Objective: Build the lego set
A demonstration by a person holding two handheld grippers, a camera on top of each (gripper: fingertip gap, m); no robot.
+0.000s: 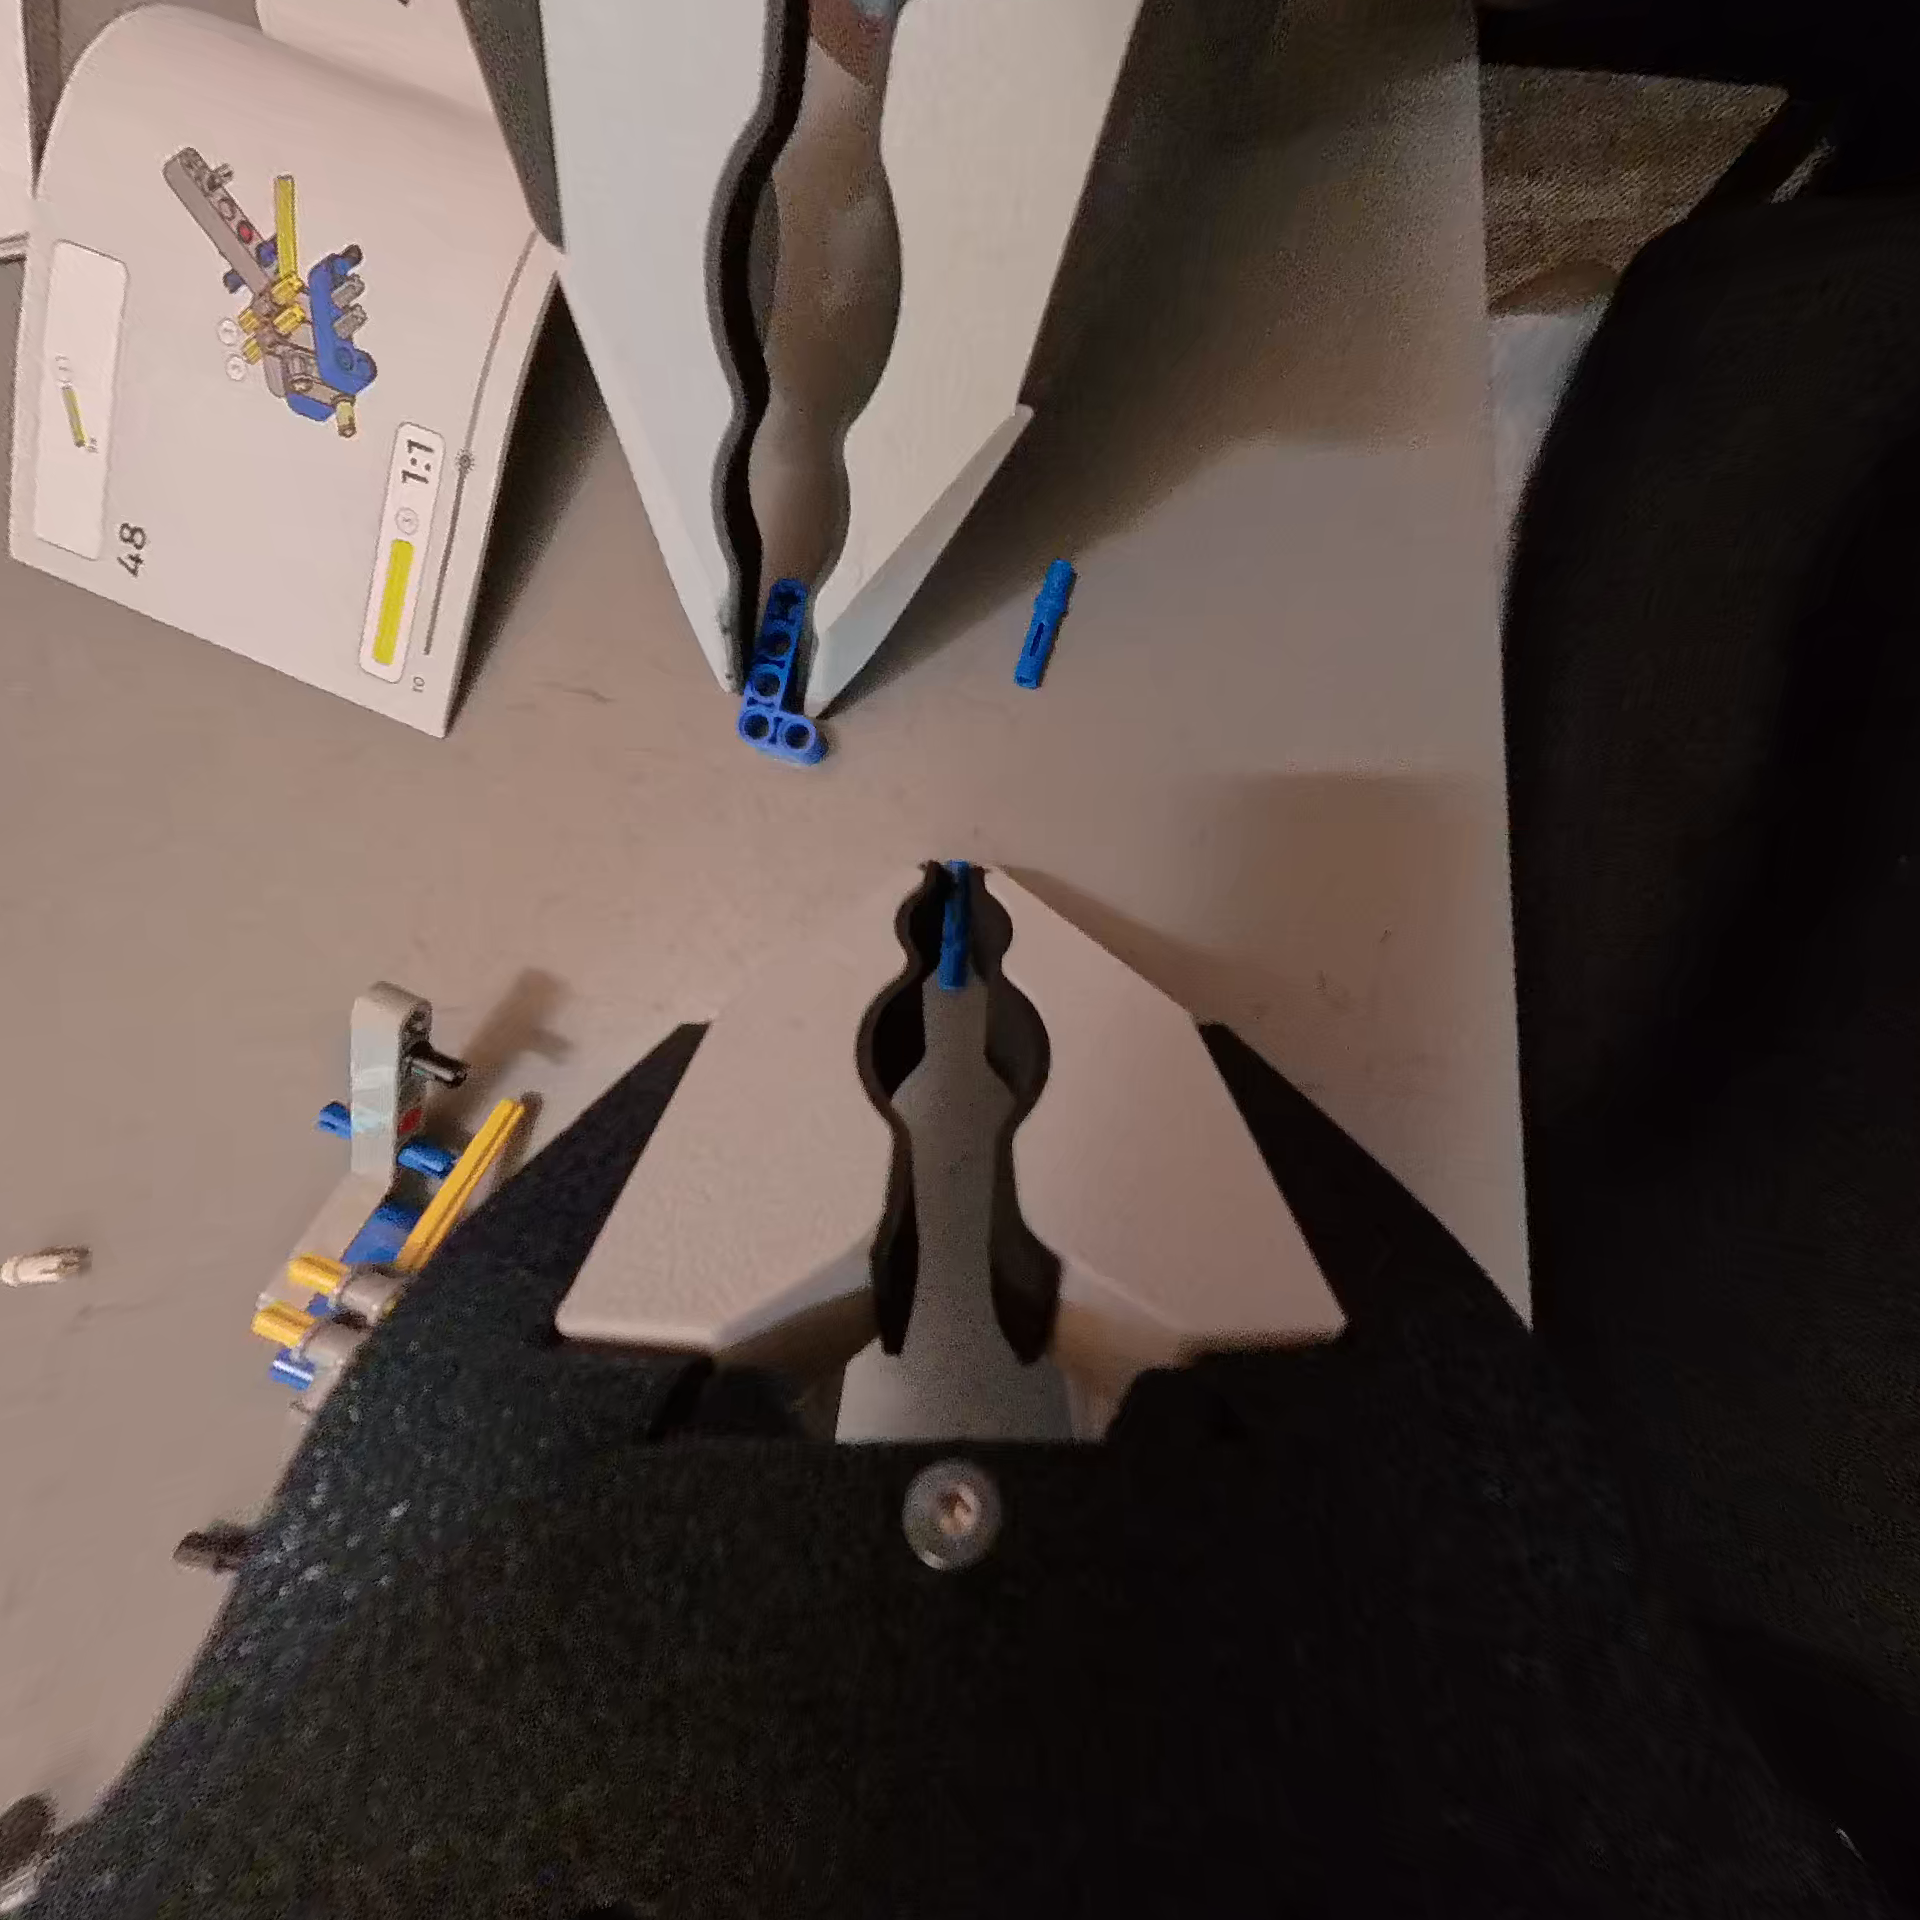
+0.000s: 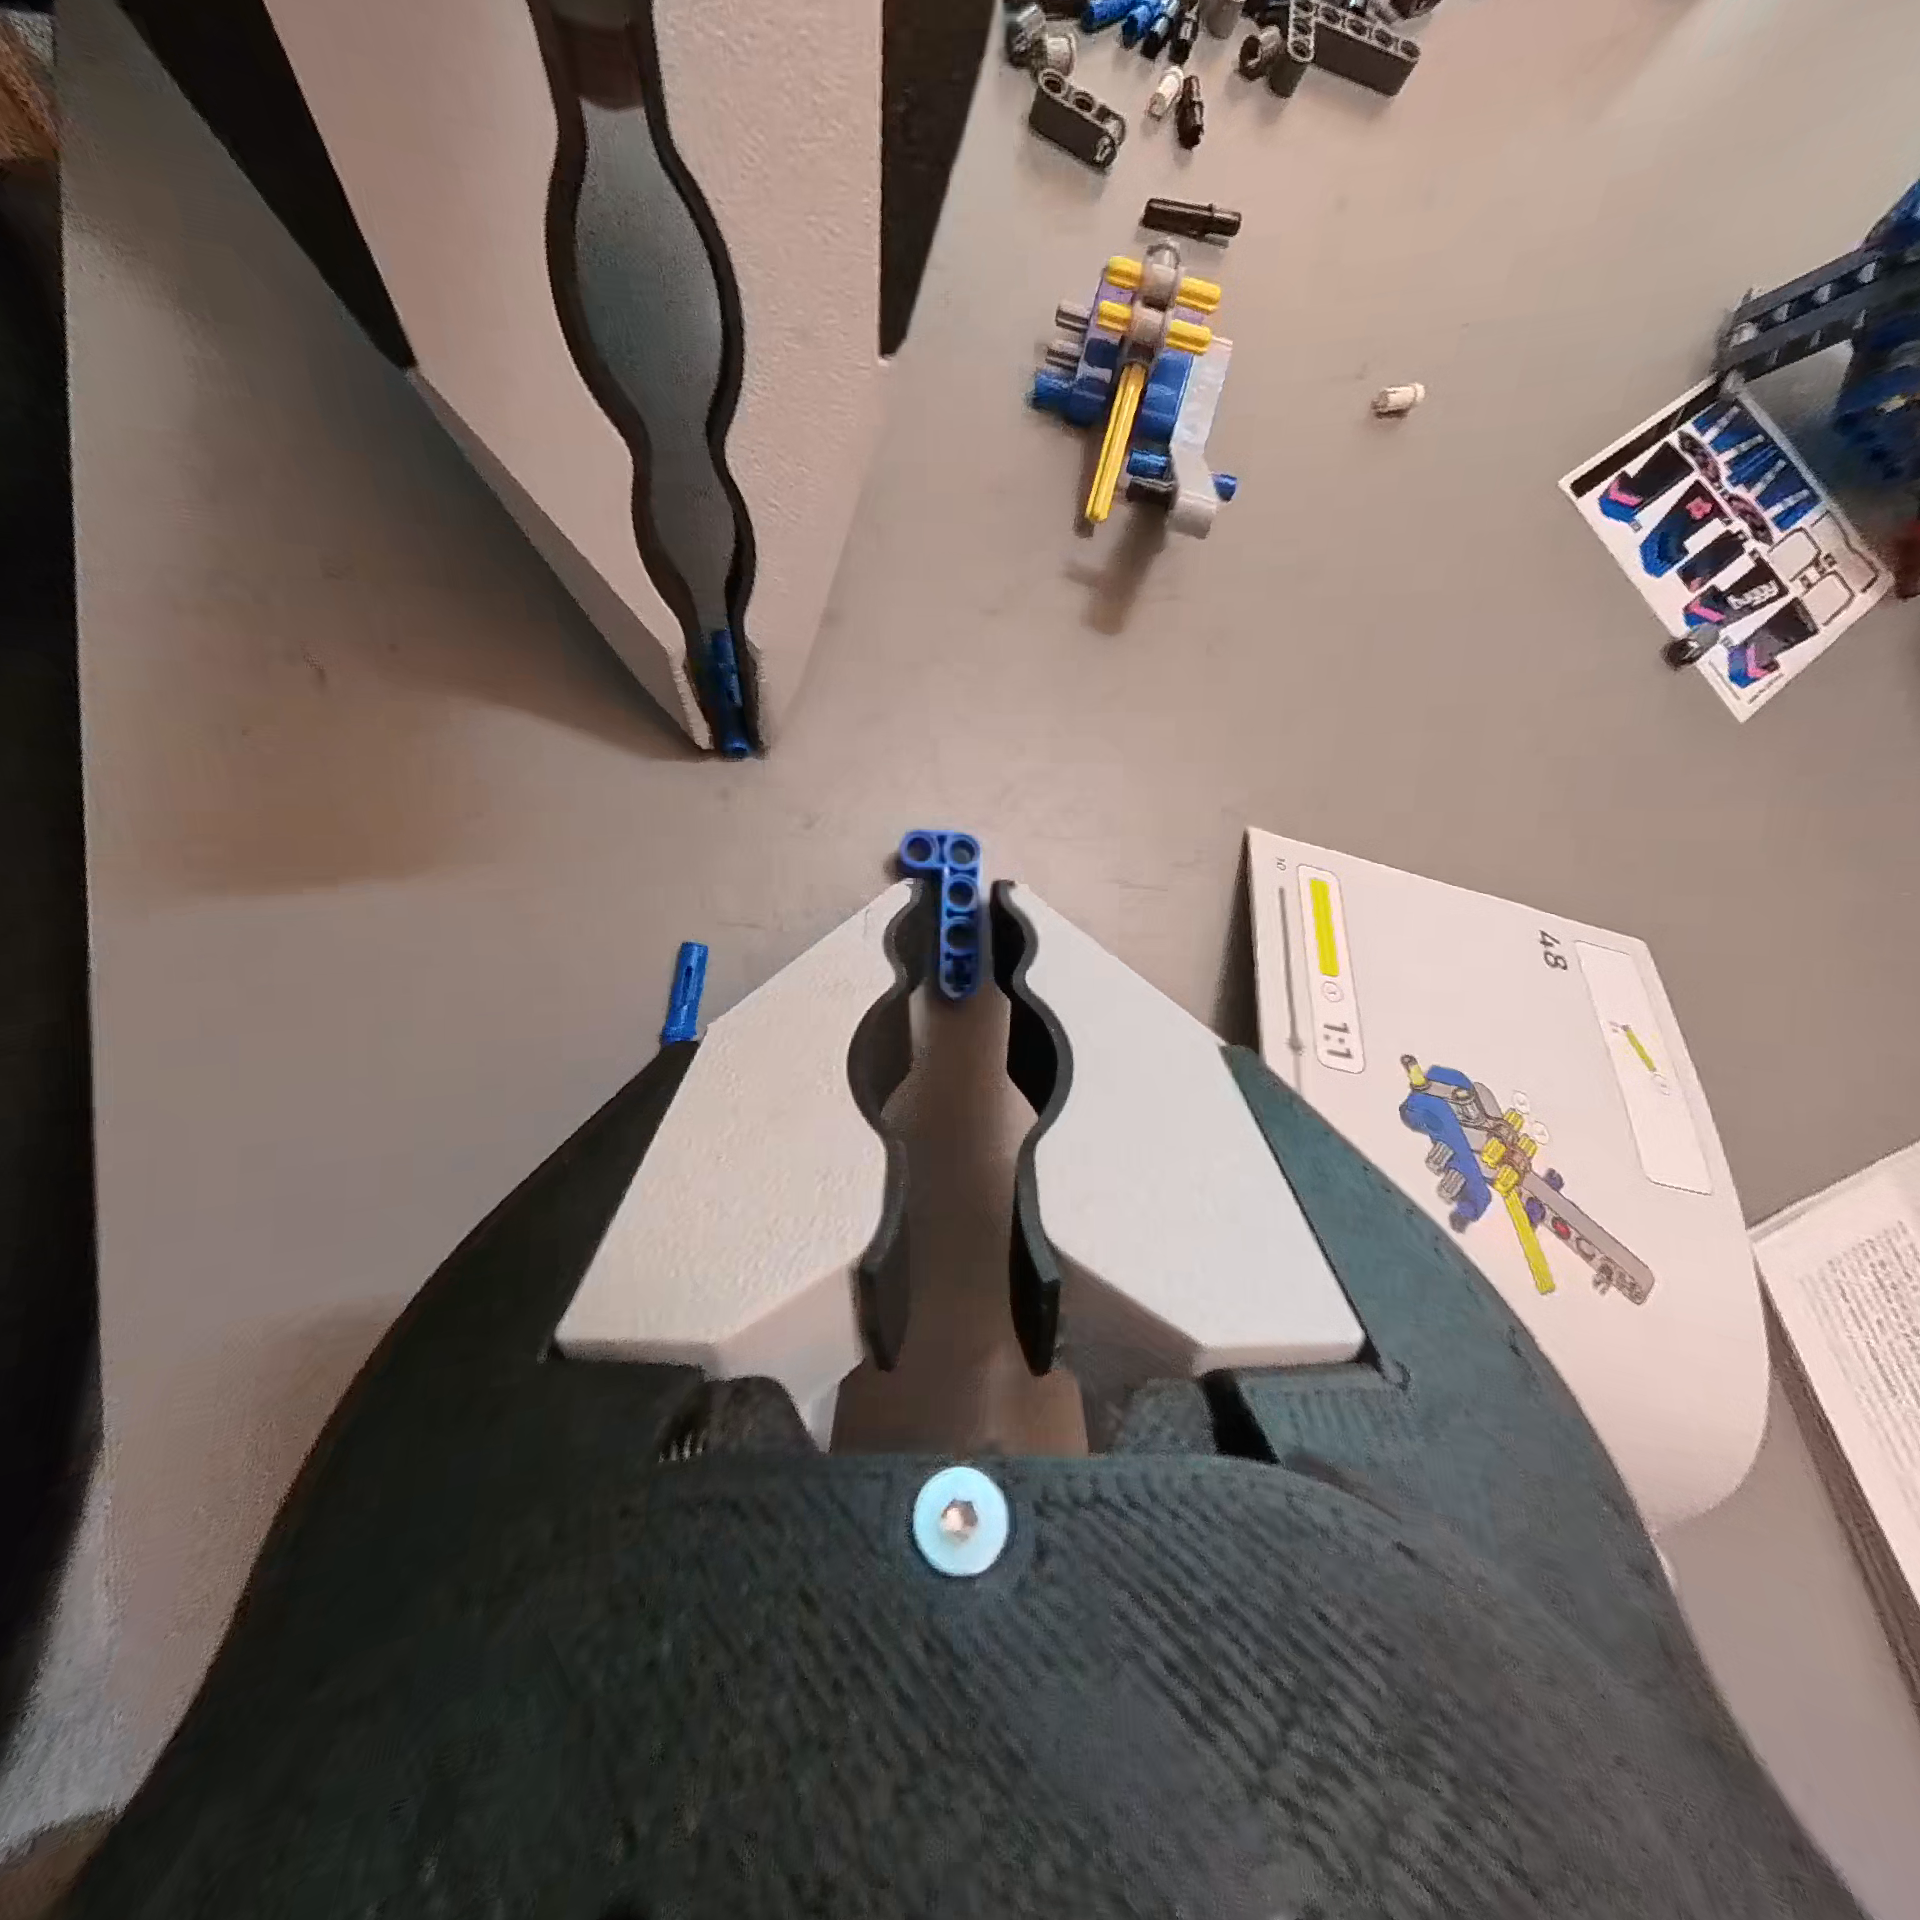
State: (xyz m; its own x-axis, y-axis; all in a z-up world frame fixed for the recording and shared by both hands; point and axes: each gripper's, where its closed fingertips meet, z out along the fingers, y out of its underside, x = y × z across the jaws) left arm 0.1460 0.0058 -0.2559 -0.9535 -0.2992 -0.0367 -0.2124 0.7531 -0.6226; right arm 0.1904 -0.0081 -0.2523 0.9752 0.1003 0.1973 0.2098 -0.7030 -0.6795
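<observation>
My left gripper [image 1: 956, 878] is shut on a small blue pin [image 1: 954, 925]; it also shows in the right wrist view [image 2: 727, 727], with the pin [image 2: 725, 691] at its tips. My right gripper [image 2: 951, 894] is shut on a blue L-shaped beam [image 2: 951, 904], whose short foot sticks out past the tips. In the left wrist view the right gripper [image 1: 774, 696] and the beam [image 1: 779, 686] face mine, a short gap apart above the grey table [image 1: 520, 831]. A second blue pin [image 1: 1042, 623] [image 2: 683, 992] lies loose on the table.
A partly built blue, yellow and grey assembly [image 1: 384, 1195] [image 2: 1143, 384] lies on the table. The open instruction booklet [image 1: 239, 364] [image 2: 1475, 1122] lies beside it. A sticker sheet [image 2: 1725, 551], a pile of loose parts [image 2: 1195, 52], a small white part [image 2: 1397, 398] and a black pin [image 2: 1190, 218] lie farther off.
</observation>
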